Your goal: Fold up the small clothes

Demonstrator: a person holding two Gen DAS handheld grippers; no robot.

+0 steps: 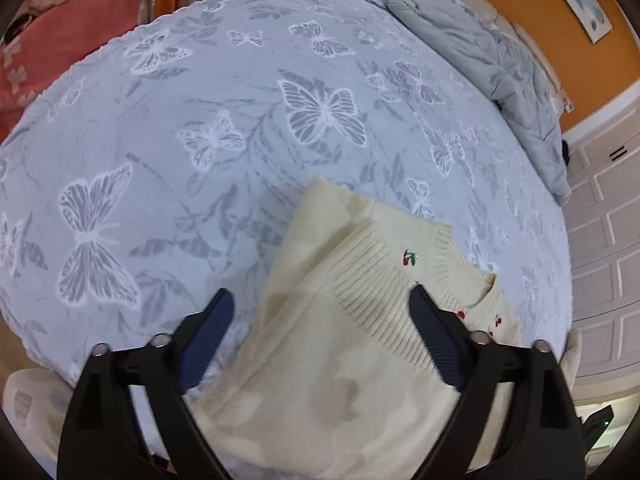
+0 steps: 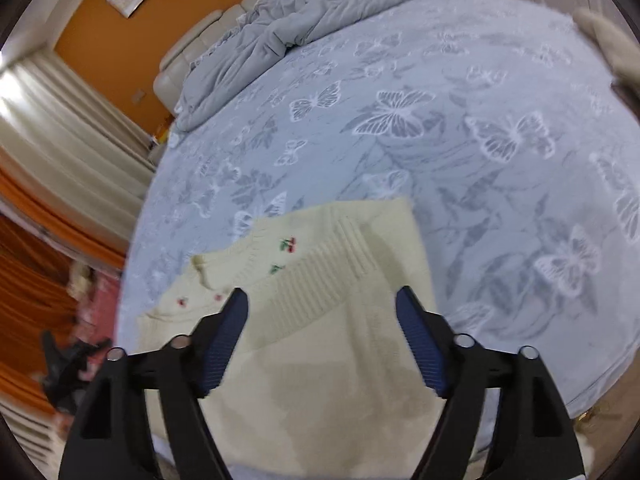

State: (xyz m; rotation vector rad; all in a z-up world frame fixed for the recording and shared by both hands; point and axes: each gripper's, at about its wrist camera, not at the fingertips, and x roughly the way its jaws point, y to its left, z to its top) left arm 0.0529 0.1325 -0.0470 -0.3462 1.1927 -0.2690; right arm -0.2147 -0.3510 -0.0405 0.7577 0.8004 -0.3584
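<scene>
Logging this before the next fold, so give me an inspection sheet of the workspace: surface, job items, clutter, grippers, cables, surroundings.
Surface: butterfly bedspread, light blue.
Job's things: cream sweater with cherry embroidery, partly folded, lying near the bed's edge.
Clutter: rumpled grey duvet at the far end.
Grippers: left gripper open above the sweater; right gripper open above it too.
Cables: nothing seen.
Surroundings: orange wall, curtains, white panelled doors.
</scene>
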